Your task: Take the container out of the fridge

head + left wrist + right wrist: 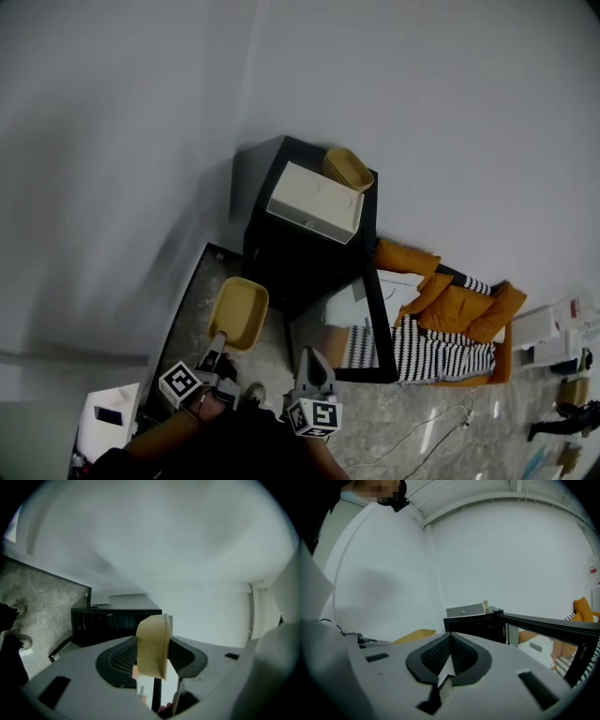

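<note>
A shallow tan container (239, 312) hangs in front of the black fridge (309, 244), outside it, with my left gripper (218, 339) shut on its near rim. In the left gripper view the container (152, 646) stands edge-on between the jaws of that gripper (153, 660), and the fridge (112, 623) lies beyond it. My right gripper (313, 356) is shut on nothing, just right of the left one, near the open glass fridge door (361, 337). In the right gripper view its pads meet (450, 657), with the container (415, 635) to the left and the fridge (478, 625) ahead.
On top of the fridge stand a white box (316, 202) and a second tan container (347, 169). An orange jacket with striped cloth (450, 314) lies on the floor to the right. A dark panel (183, 309) lies on the floor at the left. Cables run along the floor at lower right.
</note>
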Demonstrator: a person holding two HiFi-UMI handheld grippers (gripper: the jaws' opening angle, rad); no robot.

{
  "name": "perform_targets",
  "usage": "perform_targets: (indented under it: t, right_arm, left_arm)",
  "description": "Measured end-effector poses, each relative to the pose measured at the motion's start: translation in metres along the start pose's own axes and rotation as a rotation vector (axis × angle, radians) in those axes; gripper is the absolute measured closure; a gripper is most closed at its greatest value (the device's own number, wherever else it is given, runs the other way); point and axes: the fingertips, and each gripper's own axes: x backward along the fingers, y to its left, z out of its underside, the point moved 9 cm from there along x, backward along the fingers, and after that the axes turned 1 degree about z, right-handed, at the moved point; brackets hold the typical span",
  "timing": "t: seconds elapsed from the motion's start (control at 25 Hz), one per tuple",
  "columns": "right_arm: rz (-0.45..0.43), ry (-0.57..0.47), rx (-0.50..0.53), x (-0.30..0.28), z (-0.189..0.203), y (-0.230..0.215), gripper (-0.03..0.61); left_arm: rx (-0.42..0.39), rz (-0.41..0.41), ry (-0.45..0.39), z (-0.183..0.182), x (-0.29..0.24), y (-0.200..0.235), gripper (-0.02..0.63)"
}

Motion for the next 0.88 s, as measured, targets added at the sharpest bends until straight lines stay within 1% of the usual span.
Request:
perform_targets:
  t: [0.16,0.48,0.88]
  right_arm:
    - [-0.006,-0.003,0.003,0.0003,0.0025,0.0021,0.578]
    - [-0.011,-0.001,-0.002,0.0015,0.0030,0.0014,0.578]
    - [-0.007,-0.002,-0.005,0.0034,0.0022,-0.0007,0.578]
  left_arm:
    - [0.014,-0.006,-0.004,-0.0007,0.0013,0.0018,0.426]
    - [0.006,-0.004,-0.005,0.0001,0.0012,0.0022,0.426]
    - [0.019,-0.007,-0.007,0.0030,0.0014,0.0022,0.428]
